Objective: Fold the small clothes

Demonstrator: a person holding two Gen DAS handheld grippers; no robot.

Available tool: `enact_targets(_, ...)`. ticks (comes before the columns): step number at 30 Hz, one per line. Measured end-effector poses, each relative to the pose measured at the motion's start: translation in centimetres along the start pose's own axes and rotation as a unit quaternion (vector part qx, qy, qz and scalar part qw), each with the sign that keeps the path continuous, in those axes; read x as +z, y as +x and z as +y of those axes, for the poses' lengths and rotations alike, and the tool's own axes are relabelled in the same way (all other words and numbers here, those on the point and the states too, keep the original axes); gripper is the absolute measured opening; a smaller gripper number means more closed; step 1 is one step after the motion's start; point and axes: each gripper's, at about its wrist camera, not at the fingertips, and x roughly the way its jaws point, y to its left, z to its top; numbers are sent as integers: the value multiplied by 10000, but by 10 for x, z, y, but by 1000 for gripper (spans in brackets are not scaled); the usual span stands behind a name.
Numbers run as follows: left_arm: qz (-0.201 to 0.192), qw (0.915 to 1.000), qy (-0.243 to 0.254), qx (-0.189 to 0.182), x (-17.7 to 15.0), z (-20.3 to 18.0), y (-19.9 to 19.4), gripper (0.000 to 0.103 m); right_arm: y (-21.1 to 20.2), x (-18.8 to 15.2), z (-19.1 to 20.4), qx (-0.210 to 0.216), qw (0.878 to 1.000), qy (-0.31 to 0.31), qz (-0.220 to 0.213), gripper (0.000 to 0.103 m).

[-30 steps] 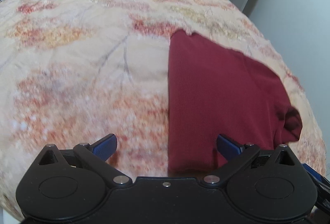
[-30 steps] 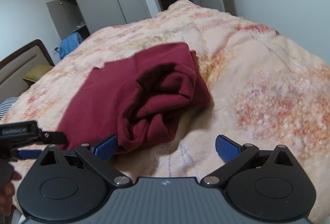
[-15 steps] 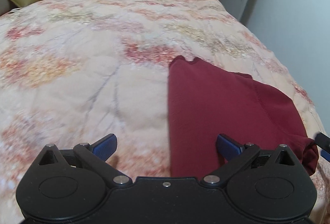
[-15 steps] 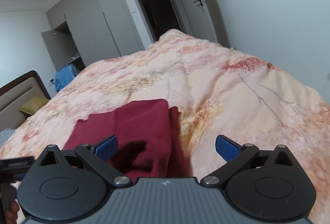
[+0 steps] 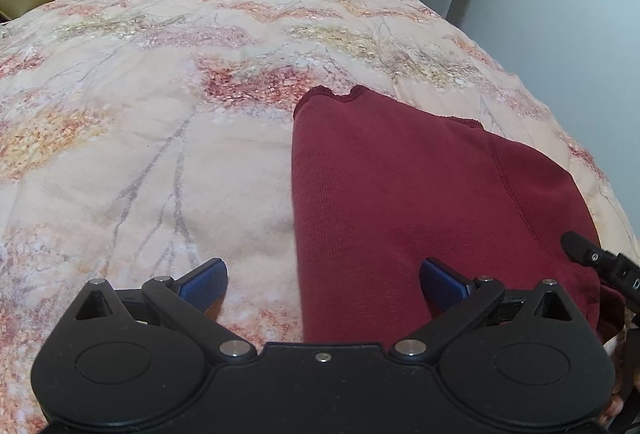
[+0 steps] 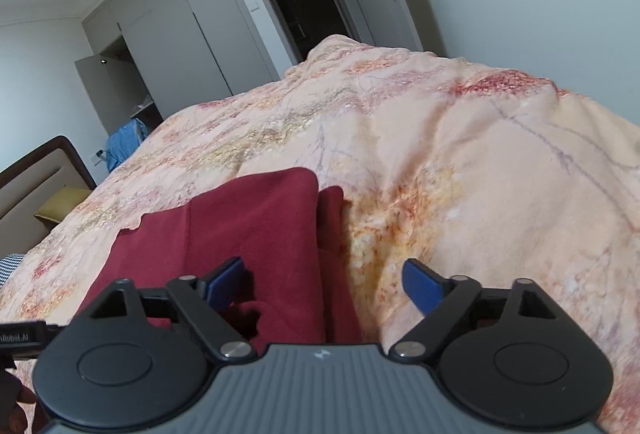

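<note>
A dark red garment (image 5: 420,194) lies folded on the bed's floral quilt (image 5: 180,114). Its left edge is straight and a sleeve end is bunched at the near right. My left gripper (image 5: 324,282) is open and empty over the garment's near left edge, its right fingertip (image 5: 444,284) over the cloth. In the right wrist view the garment (image 6: 256,226) lies at lower left. My right gripper (image 6: 324,282) is open and empty over its near right edge, the left fingertip (image 6: 224,280) above the cloth. The right gripper's body (image 5: 600,262) shows at the left view's right edge.
The quilt (image 6: 460,174) covers the whole bed. A headboard (image 6: 36,178) and a yellow pillow (image 6: 60,206) are at far left, blue clothes (image 6: 124,142) beside a wardrobe (image 6: 180,34). A white wall (image 5: 560,14) runs close along the bed's right side.
Both grippers have tilted up and drawn back toward the garment's near edge. The bunched sleeve has dropped low in both views. Both grippers stayed open.
</note>
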Motion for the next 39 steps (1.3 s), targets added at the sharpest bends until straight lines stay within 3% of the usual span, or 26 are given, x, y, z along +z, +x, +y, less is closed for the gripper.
enact_targets(7,23,10000,11,-70,0,1,4,103,2,-8,2,19,9998,-152,-93,79)
enact_targets(11,46,9999,8,-124,1,2,6,103,-2,-13,6,223,9991,-295,-204,60)
enact_targets(13,57,9999,5,-148,1,3,7,103,-3,-14,8,241,9987,-366,-246,57)
enact_targets(22,194,9996,-59,-220,6,4,5,102,-4,-18,3,372,9981,-296,-394,56)
enact_targets(28,216,9993,5,-315,5,4,5,102,-12,-22,1,504,9961,-333,-639,46)
enact_targets(32,218,9992,-18,-326,5,4,5,102,-12,-22,-2,534,9961,-285,-637,45)
enact_targets(39,211,9994,90,-254,7,2,5,102,-19,-30,12,318,9928,-695,-922,44)
